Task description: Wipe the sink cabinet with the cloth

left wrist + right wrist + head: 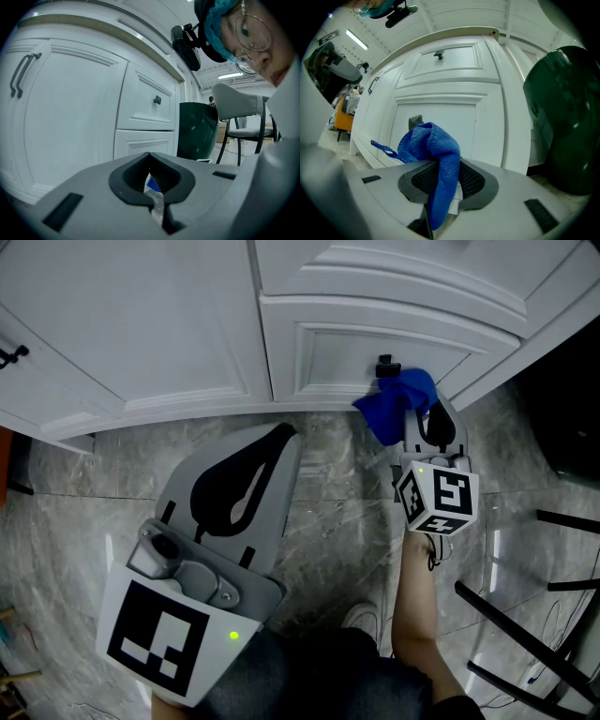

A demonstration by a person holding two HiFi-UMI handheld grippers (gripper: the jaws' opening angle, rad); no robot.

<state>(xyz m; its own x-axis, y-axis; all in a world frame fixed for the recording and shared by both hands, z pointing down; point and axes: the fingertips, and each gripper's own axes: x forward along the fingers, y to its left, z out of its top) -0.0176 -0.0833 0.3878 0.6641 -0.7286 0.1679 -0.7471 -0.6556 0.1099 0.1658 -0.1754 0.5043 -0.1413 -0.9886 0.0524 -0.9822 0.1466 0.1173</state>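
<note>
The white sink cabinet (178, 324) fills the top of the head view, above a marble floor. My right gripper (424, 412) is shut on a blue cloth (396, 401), which bunches up just below the black knob (386, 366) of the lower drawer (347, 348). In the right gripper view the cloth (431, 145) hangs out between the jaws, close to the knob (415, 122); whether it touches the drawer front I cannot tell. My left gripper (284, 433) is held low at the left, shut and empty, pointing at the cabinet door (70, 117).
A dark green bin (562, 122) stands right of the cabinet. Black chair legs (525, 634) cross the floor at the lower right, and a grey chair (239, 108) stands behind. The person's forearm (412, 601) and shoe (361, 618) are below the right gripper.
</note>
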